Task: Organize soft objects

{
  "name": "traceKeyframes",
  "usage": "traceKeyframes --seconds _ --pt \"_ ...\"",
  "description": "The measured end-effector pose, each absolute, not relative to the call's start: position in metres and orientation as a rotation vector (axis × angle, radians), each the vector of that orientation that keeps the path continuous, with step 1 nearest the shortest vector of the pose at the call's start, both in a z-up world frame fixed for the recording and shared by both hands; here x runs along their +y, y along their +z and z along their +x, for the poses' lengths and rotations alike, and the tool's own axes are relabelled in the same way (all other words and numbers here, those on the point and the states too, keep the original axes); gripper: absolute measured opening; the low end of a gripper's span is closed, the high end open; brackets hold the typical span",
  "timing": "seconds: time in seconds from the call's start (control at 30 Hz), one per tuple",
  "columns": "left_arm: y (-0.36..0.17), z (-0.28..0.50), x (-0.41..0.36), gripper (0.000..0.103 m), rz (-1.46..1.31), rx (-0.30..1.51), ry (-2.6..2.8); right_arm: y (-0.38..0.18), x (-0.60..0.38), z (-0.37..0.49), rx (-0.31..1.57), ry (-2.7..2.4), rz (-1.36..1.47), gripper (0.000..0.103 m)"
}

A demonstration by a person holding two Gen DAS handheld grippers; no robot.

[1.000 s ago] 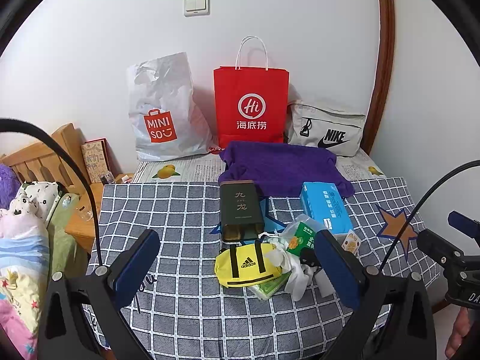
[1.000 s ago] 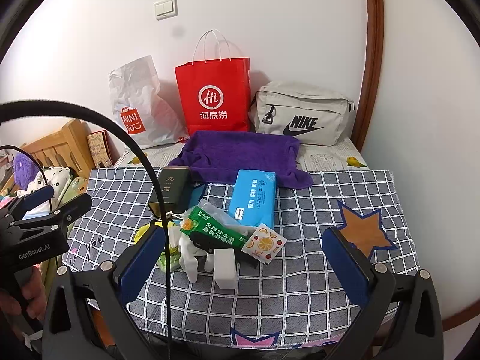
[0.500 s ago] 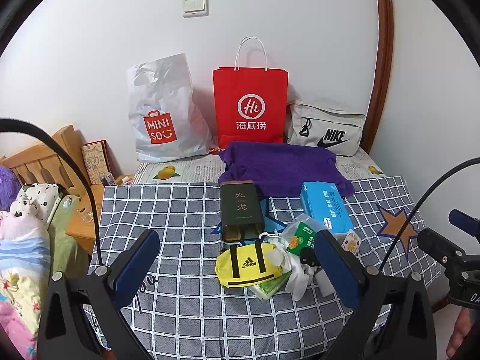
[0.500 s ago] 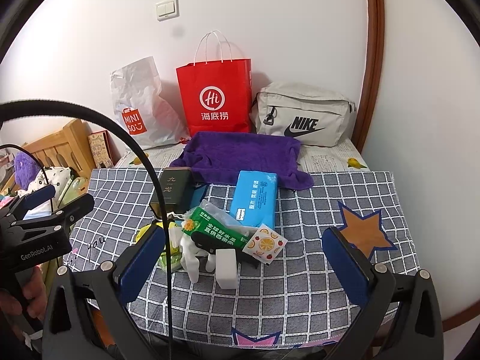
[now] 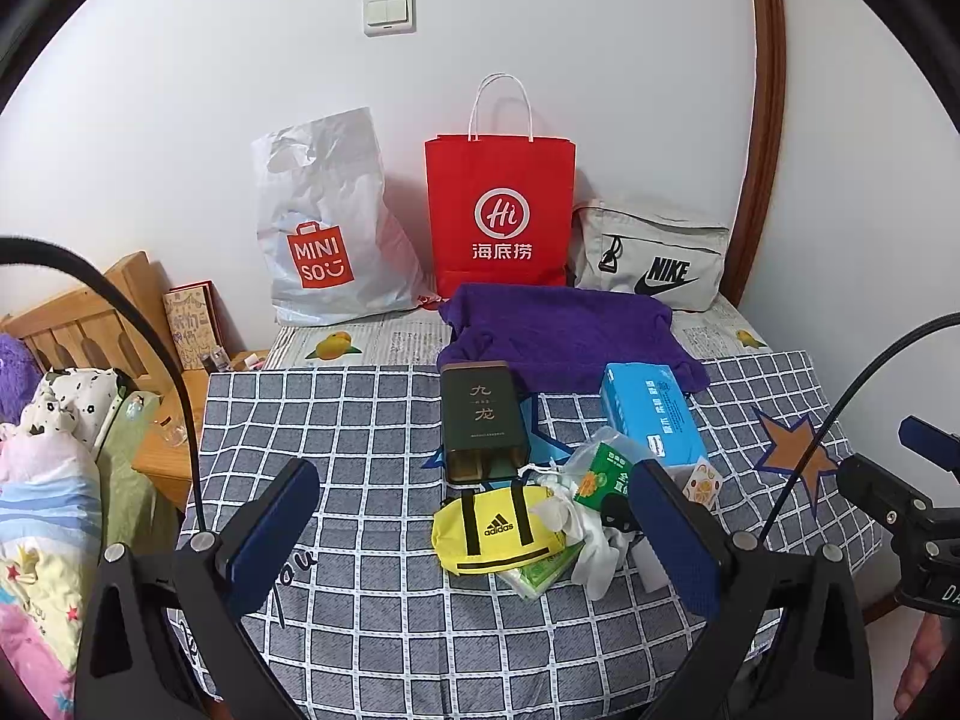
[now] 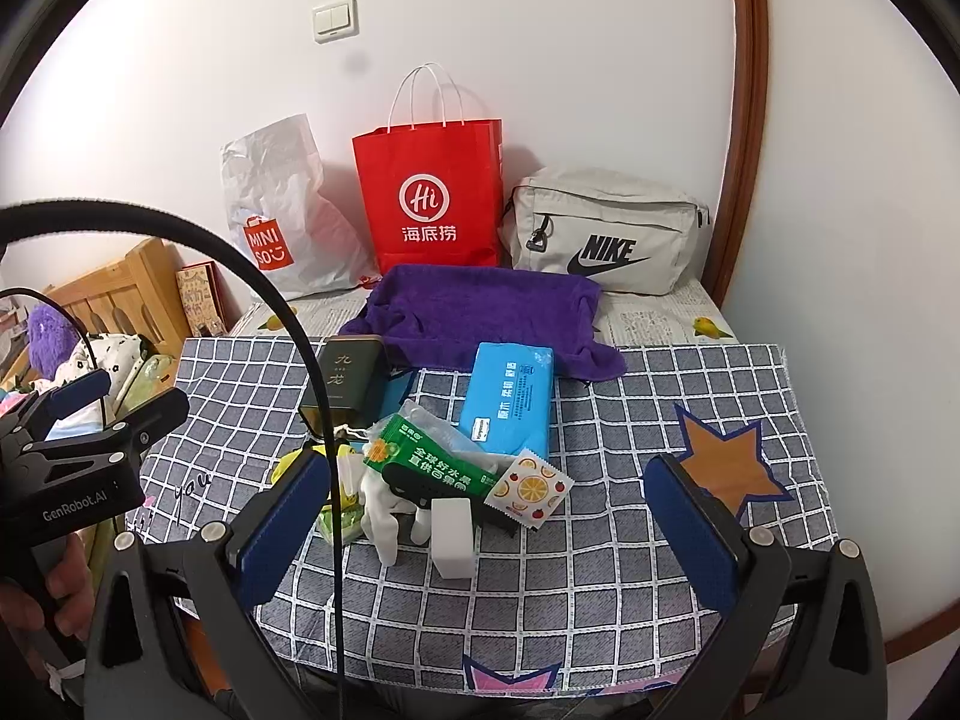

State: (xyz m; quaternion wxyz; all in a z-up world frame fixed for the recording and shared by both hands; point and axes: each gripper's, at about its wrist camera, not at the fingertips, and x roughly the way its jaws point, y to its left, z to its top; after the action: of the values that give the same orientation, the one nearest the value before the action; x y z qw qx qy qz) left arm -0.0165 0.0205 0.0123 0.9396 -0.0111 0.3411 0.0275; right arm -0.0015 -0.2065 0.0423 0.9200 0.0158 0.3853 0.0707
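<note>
Blue-padded left tongs (image 5: 474, 540) and right tongs (image 6: 501, 528) are both hanging released above the bench (image 6: 600, 588), facing the yellow pouch (image 5: 495, 531).

The checked cloth (image 6: 630, 540) lies bare along its near edge and right side, around the star patch (image 6: 729, 462). A heap blocks the middle: yellow pouch (image 5: 498, 531), dark tin (image 5: 483, 420), blue tissue pack (image 6: 510, 399), white block (image 6: 453, 537). Bags line the wall behind.
</note>
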Motion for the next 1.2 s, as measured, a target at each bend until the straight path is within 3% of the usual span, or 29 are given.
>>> traceKeyframes --seconds 0.47,1.2 --pt "0.009 -0.011 0.037 0.103 -0.023 0.711 0.072 0.031 -0.205 0.003 0.819 0.150 0.027 0.103" --pt "-0.062 0.033 0.072 0.103 -0.079 0.879 0.105 -0.099 -0.183 0.049 1.077 0.229 0.010 0.099"
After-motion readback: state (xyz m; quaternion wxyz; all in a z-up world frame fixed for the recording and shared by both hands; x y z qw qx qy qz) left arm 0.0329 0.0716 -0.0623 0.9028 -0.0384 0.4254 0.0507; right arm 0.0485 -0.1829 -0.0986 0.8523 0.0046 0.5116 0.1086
